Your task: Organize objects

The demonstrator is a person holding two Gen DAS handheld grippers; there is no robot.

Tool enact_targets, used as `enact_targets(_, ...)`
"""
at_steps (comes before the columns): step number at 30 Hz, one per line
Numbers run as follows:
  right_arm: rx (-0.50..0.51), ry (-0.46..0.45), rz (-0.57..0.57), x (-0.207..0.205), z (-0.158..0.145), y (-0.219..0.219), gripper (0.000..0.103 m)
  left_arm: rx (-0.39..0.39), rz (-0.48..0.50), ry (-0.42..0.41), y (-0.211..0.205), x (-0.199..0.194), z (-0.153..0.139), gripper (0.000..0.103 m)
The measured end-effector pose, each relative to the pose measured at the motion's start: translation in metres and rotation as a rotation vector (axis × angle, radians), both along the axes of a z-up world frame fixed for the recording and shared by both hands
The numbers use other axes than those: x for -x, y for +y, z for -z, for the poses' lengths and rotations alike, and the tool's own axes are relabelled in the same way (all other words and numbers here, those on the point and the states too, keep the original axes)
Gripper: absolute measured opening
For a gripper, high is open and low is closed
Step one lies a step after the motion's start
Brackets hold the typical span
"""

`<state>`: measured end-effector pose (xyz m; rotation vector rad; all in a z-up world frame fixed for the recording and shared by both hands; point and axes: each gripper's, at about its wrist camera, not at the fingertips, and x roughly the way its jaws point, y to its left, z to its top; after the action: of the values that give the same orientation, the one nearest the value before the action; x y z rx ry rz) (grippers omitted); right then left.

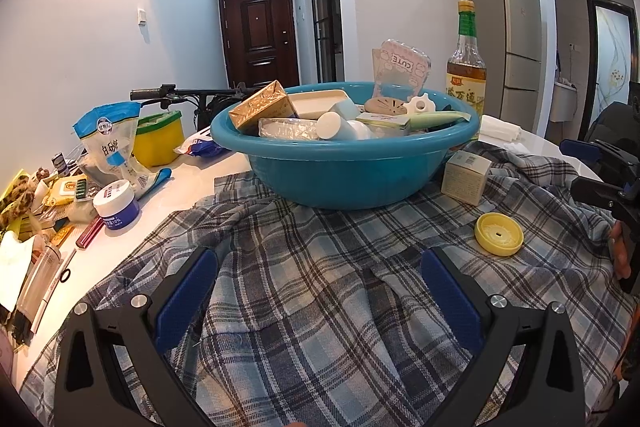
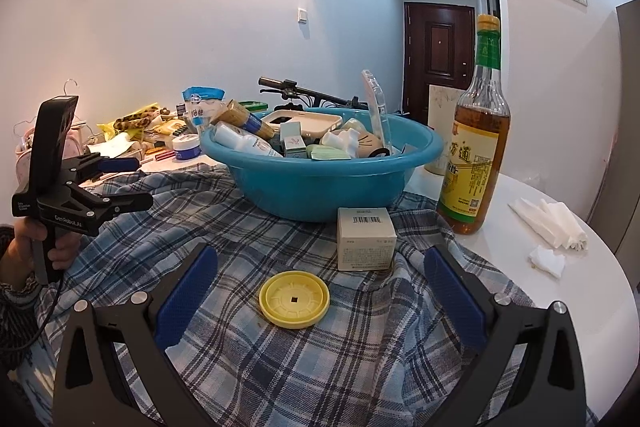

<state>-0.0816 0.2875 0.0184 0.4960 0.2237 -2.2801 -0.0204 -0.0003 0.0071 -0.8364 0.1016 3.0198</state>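
A blue plastic basin full of small boxes, tubes and bottles stands on a plaid shirt spread over the white table. A yellow round lid lies upside down on the shirt, between the tips of my open right gripper. Just behind the lid stands a small pale box. My left gripper hangs open over bare shirt, nothing in it, left of the lid. The right gripper shows at the left wrist view's right edge.
A tall vinegar bottle stands right of the basin. Folded tissues lie at the table's right. The table's left side holds clutter: a sugar bag, a white jar, a yellow tub. Bicycle handlebars are behind.
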Motion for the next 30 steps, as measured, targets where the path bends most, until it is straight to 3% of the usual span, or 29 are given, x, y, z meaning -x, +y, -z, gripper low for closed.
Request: enact_targets(30, -0.001, -0.003, 0.000, 0.0001, 0.0001, 0.0002, 0.103, 0.002, 0.007, -0.004, 0.0013, 0.0010, 0.0004, 0.103)
